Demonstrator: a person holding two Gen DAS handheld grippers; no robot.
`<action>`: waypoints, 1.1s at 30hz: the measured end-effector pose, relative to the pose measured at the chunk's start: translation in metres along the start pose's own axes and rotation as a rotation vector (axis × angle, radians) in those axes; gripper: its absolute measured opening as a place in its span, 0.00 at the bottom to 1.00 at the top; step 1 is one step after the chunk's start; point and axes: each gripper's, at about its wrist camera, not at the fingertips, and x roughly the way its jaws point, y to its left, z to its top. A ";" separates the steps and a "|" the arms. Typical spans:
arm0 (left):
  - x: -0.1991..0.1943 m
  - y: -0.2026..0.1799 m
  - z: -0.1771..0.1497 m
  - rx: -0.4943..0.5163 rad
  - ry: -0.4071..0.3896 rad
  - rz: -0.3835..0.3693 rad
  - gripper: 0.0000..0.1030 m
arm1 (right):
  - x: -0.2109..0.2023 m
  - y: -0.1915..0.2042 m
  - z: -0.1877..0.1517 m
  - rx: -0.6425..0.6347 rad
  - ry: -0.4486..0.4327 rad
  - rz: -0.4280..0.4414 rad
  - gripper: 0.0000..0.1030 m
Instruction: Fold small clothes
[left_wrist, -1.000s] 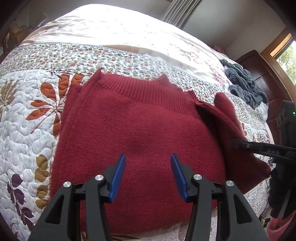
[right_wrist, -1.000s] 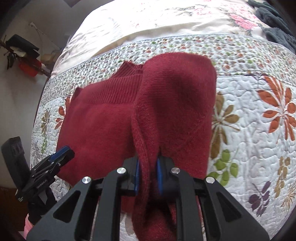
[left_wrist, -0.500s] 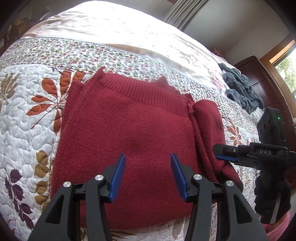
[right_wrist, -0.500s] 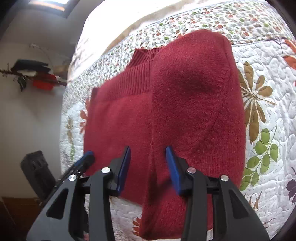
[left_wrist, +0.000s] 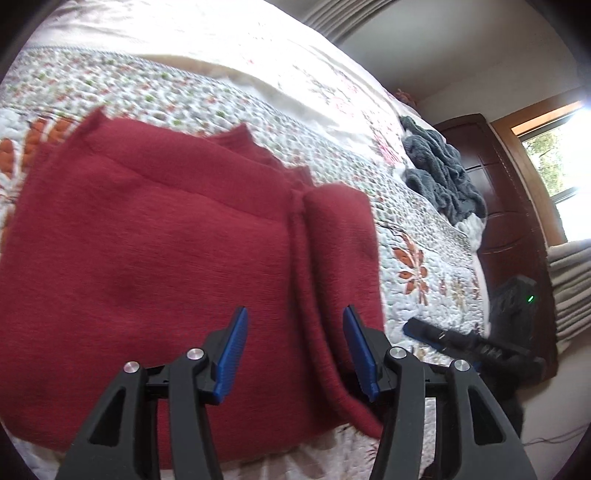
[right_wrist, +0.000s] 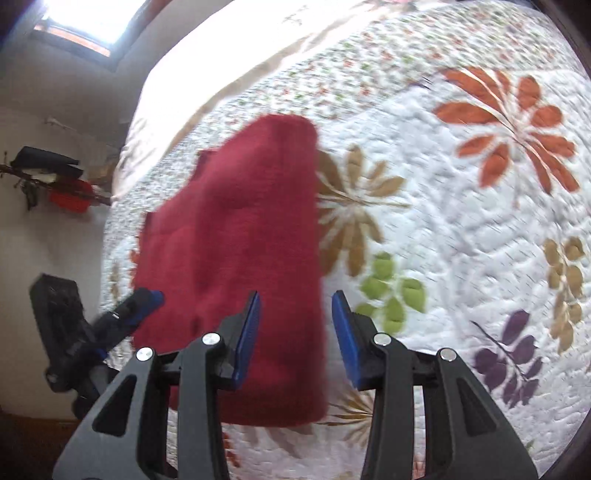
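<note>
**Red sweater lies on the bed, both grippers held open above it**

In the left wrist view, a red sweater (left_wrist: 155, 266) is seen lying flat on a bed's quilt (left_wrist: 436, 236), which is white with leaf and flower prints. The ribbed collar is at the far edge. One side of the sweater has been laid over onto the body, and a long fold line runs down along it. The left gripper (left_wrist: 293, 350) is held just above the near edge of the sweater. Its blue fingers (left_wrist: 232, 350) are spread wide apart, and nothing is held between them. Further right, a dark grey fluffy cloth (left_wrist: 443, 181) is piled on the bed, well apart from the sweater. The other gripper is seen low at the right, beside the bed's edge.

In the right wrist view, the picture is blurred. The sweater (right_wrist: 243, 236) is seen left of the middle. The right gripper (right_wrist: 295, 332) is held over the sweater's right edge, with its fingers (right_wrist: 347, 343) wide open and nothing gripped. To the right, only the quilt (right_wrist: 480, 221) is seen.
</note>
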 end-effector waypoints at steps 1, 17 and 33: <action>0.006 -0.003 0.001 -0.007 0.009 -0.012 0.52 | 0.003 -0.009 -0.005 0.013 0.007 0.004 0.39; 0.071 -0.018 0.015 -0.067 0.089 -0.032 0.52 | 0.038 -0.041 -0.040 0.032 0.035 0.052 0.39; 0.060 -0.037 0.017 -0.089 0.012 -0.122 0.15 | 0.038 -0.035 -0.050 0.019 0.014 0.031 0.42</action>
